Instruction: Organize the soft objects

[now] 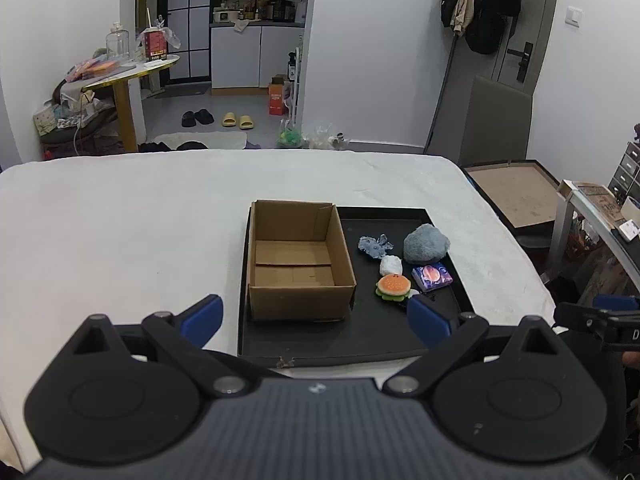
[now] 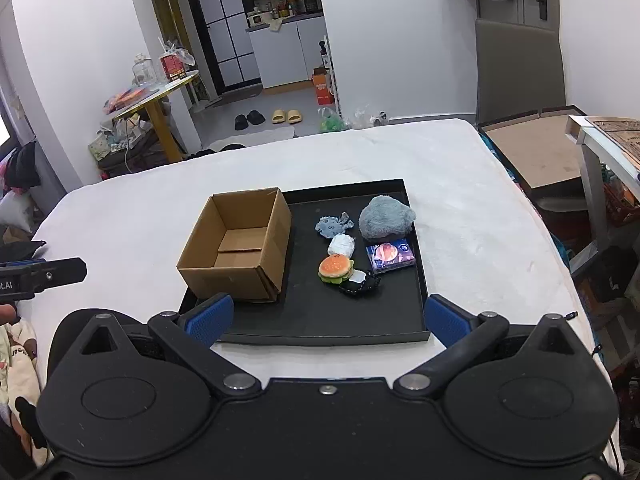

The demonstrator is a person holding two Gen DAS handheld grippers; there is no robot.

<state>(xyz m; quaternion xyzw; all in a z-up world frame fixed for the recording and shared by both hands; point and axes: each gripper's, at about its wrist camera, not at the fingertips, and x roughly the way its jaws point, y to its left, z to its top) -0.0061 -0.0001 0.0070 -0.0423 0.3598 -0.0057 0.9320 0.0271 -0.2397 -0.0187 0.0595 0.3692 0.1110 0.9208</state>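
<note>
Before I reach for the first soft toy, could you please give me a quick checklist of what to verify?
1. Left gripper jaws wide, nothing between them: ok.
2. Right gripper jaws wide, nothing between them: ok.
3. Cardboard box upright, top open, nothing inside: ok.
4. Box and toys on the same black tray: ok.
5. Burger toy reachable from above, though it touches the black pouch: ok.
6. Grey plush clear of the tray wall: cannot tell.

tray point(image 2: 416, 280) blk | box point(image 2: 224, 276) brown | burger toy point(image 2: 335, 267) orange/green | cloth point(image 2: 120, 220) white
</note>
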